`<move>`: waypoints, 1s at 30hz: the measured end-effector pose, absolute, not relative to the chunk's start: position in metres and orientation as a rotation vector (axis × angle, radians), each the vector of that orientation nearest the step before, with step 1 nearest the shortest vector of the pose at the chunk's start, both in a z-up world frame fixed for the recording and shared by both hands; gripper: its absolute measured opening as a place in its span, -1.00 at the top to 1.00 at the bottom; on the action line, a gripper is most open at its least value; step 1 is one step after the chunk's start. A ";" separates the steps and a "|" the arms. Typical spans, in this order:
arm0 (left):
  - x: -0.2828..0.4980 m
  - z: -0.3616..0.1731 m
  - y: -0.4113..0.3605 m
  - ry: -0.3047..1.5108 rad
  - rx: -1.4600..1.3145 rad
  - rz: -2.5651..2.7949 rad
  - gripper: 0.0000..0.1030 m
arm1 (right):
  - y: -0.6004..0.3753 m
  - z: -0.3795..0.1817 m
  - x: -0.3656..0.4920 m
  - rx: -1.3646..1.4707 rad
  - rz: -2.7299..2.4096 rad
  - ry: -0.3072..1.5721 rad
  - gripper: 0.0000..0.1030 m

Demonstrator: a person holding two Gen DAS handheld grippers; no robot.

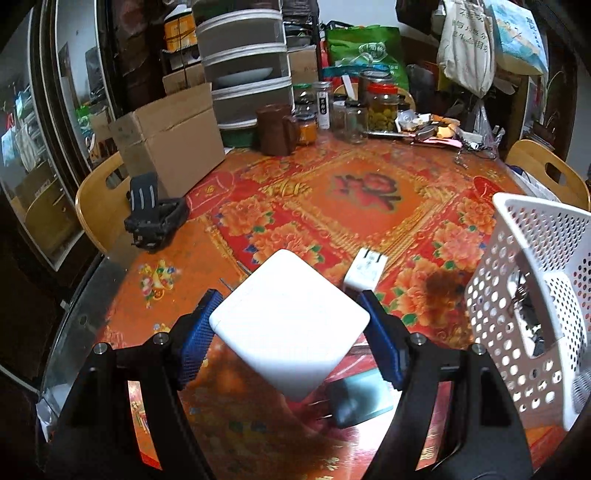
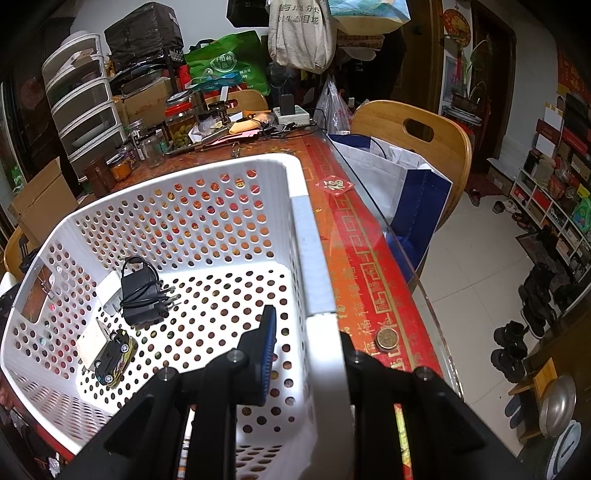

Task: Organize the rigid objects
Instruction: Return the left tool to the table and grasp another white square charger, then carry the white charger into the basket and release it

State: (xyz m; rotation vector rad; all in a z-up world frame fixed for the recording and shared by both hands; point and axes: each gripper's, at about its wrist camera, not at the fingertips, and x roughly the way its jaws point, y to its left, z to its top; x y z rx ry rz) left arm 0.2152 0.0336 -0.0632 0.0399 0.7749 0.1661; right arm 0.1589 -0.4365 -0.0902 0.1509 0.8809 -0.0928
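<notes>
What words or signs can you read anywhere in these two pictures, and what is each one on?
"福" on the small red diamond sticker on the table edge.
"福" repeated in gold along the red tablecloth border.
Large dark character in the tablecloth centre: too blurred to read.
Canvas bag: Chinese print, only partly legible, not reliably readable.
Green bag, jar labels, cardboard boxes: too small or blurred.

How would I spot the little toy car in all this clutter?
Find the white perforated basket on the red table. Look at its floor, near the left wall, just below the black plug adapter. The toy car is the only thing there with wheels, dark-bodied with yellow trim.
</notes>
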 end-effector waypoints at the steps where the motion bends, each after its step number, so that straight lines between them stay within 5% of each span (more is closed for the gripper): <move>1: 0.215 -0.060 0.031 0.769 0.043 0.165 -0.41 | -0.437 -0.090 0.159 0.151 -0.093 0.881 0.61; 30: 0.198 0.010 -0.096 0.662 0.178 -0.001 -0.42 | -0.434 -0.088 0.161 0.156 -0.079 0.874 0.61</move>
